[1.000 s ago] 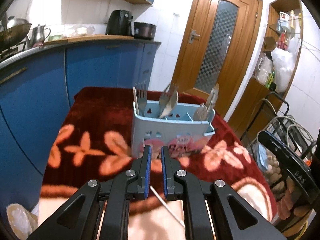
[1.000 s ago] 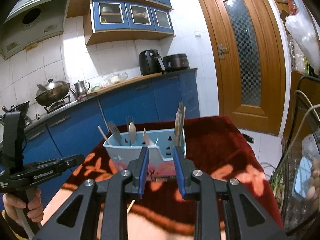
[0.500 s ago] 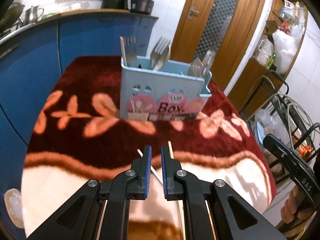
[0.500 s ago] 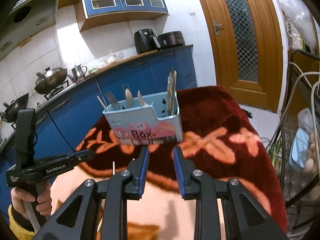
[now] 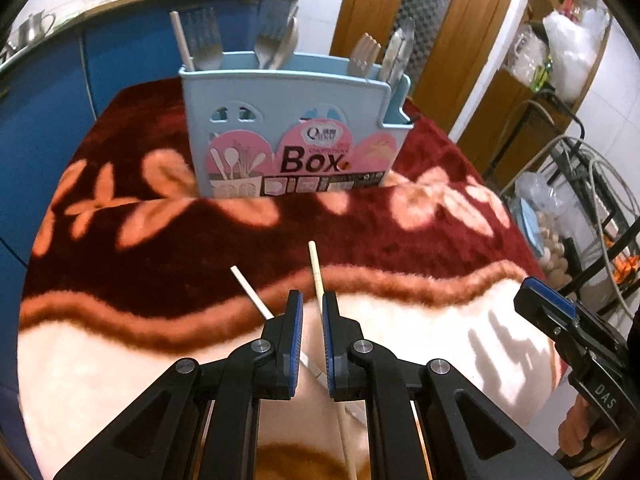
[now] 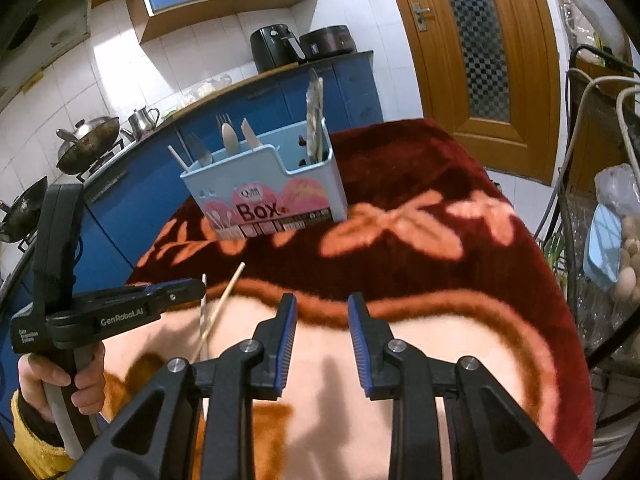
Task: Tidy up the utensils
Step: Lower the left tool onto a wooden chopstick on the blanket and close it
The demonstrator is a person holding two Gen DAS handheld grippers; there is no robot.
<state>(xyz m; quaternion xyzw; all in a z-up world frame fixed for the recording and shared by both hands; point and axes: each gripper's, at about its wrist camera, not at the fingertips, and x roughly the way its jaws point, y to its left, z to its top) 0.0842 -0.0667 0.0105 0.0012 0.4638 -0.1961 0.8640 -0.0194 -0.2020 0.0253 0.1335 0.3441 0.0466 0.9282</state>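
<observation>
A light blue utensil box (image 5: 292,132) marked "Box" stands on the red flowered blanket (image 5: 160,240); it also shows in the right wrist view (image 6: 264,192). Forks, spoons and a chopstick stand in it. Two loose chopsticks lie on the blanket: a white one (image 5: 250,296) and a wooden one (image 5: 316,270), also seen in the right wrist view (image 6: 222,304). My left gripper (image 5: 313,308) hovers over them with its jaws a narrow gap apart, holding nothing. My right gripper (image 6: 322,316) is open and empty above the blanket's pale part.
Blue kitchen cabinets (image 6: 320,92) run behind the table, with pots on the counter. A wooden door (image 6: 484,40) is at the back right. A wire rack (image 5: 580,216) with bags and eggs stands right of the table.
Both grippers have drawn back and down from the box toward the near side of the table. The two loose chopsticks have come into view under the left gripper.
</observation>
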